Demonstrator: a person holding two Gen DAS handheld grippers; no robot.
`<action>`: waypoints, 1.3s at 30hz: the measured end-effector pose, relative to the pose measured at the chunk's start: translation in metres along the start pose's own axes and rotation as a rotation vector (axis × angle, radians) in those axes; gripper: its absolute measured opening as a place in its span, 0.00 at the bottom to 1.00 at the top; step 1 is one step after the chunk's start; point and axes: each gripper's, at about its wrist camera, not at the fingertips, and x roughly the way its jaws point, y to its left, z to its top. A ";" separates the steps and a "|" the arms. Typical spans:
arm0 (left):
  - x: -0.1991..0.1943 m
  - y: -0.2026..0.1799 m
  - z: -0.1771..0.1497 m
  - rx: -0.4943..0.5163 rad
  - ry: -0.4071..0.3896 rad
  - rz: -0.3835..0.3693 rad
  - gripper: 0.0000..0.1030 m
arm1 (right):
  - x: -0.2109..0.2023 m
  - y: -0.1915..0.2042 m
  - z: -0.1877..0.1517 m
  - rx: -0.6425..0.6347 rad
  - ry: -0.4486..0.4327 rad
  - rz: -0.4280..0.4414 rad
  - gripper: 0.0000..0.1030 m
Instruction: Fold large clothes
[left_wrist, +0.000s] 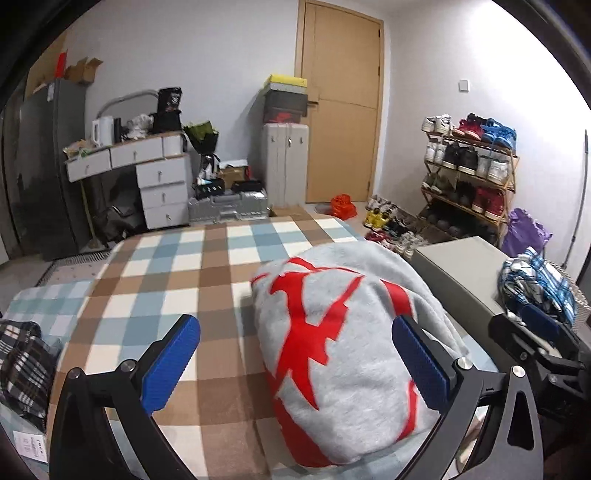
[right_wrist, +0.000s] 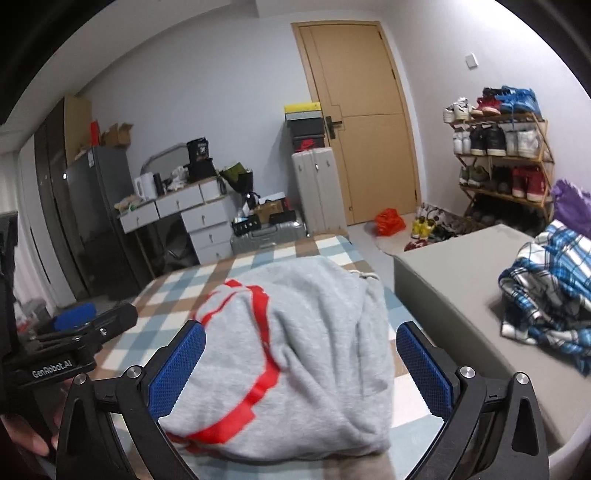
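Grey, red-printed sweatshirt (left_wrist: 343, 343); seemingly brown-blue checked blanket (left_wrist: 177, 280)

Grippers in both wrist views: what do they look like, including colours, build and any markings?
Each gripper, left and right, has matte black angular linkage arms with triangular cut-outs and silver round pivot bolts. Their fingers carry bright blue pads with a fine knurled texture. In the right wrist view, the left gripper's black body shows white lettering "GenRobot.AI". No cables or sleeves are visible.

Both grippers, left (left_wrist: 295, 363) and right (right_wrist: 301, 365), have black angular frames with silver screws, and blue textured pads (right_wrist: 176, 365) line the fingers (the left's body reads "GenRobot.AI" in white).
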 end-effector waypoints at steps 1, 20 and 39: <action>0.000 -0.001 0.000 -0.005 0.006 -0.006 0.99 | 0.000 -0.001 -0.001 0.006 0.006 0.001 1.00; 0.066 0.011 -0.023 -0.125 0.335 -0.152 0.99 | 0.135 -0.090 -0.010 0.315 0.465 0.087 1.00; 0.069 0.016 -0.032 -0.178 0.420 -0.297 0.99 | 0.269 -0.025 0.076 -0.131 0.674 0.060 0.97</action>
